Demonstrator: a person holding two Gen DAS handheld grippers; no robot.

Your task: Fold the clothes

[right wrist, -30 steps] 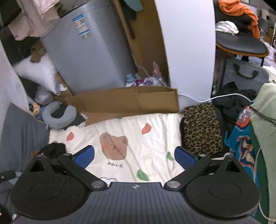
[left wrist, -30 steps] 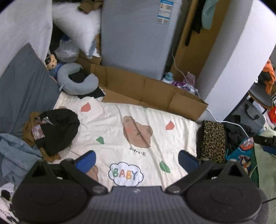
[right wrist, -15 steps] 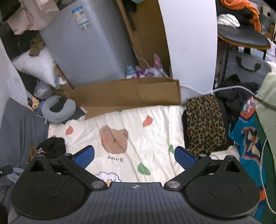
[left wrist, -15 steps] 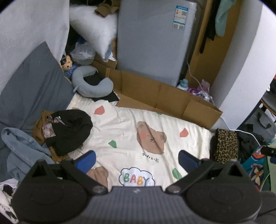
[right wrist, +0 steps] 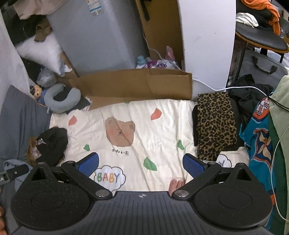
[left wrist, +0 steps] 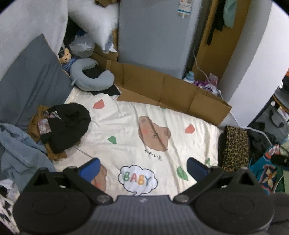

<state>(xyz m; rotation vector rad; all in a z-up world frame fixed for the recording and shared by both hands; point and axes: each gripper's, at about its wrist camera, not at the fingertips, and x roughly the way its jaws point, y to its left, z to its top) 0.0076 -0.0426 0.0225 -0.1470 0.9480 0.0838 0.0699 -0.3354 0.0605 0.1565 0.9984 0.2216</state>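
Meanwhile both the left gripper (left wrist: 142, 167) and right gripper (right wrist: 140, 163) are hovering wide and empty; grabbing the bunched black garment (left wrist: 66, 126) risks dragging the brown clothes (left wrist: 35, 124) beneath.

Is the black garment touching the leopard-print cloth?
Apart. The left wrist view shows the black garment and leopard-print cloth at opposite edges, bare quilt between.

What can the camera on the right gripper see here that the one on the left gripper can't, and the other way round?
Only the right view shows the person's toes on the quilt's near edge, a round black stool and orange cloth. Only the left view shows the crumpled blue denim garment spread out fully. Both show the bear quilt, black garment pile, leopard-print fabric, cardboard and neck pillow.
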